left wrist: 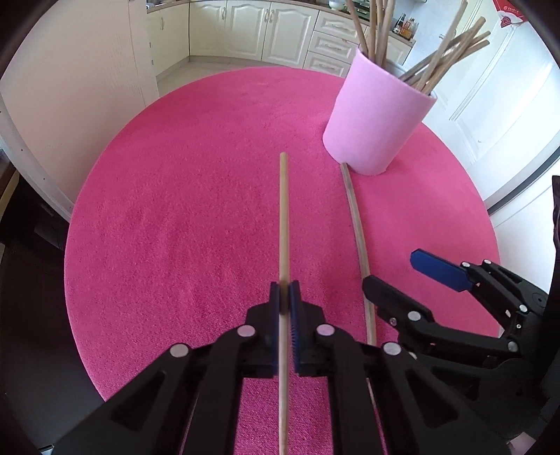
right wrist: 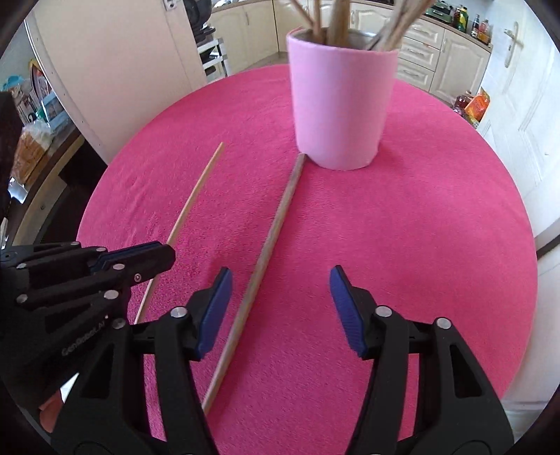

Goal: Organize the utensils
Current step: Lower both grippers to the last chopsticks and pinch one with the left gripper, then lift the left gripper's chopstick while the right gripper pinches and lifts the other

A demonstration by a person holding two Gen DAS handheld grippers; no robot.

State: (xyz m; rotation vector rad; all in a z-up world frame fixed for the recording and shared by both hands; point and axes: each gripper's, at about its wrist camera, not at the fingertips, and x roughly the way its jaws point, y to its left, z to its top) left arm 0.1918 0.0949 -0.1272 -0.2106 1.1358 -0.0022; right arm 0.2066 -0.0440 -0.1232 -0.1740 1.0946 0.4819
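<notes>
A pale wooden chopstick [left wrist: 284,224] runs straight ahead between the blue pads of my left gripper [left wrist: 285,297], which is shut on it; in the right wrist view the same chopstick [right wrist: 196,196] slants at the left, with the left gripper [right wrist: 154,257] around it. A darker chopstick [right wrist: 271,238] lies on the pink tablecloth [right wrist: 420,245], its far tip touching the pink cup [right wrist: 341,105]. My right gripper [right wrist: 280,301] hangs open over its near part, the stick beside the left pad [right wrist: 217,308]. The right gripper [left wrist: 395,269] also shows at the right of the left wrist view.
The pink cup [left wrist: 374,119] holds several upright chopsticks [left wrist: 441,59] and stands at the far side of the round table. Cream kitchen cabinets [left wrist: 266,31] and a white door [right wrist: 525,115] lie beyond the table's edge.
</notes>
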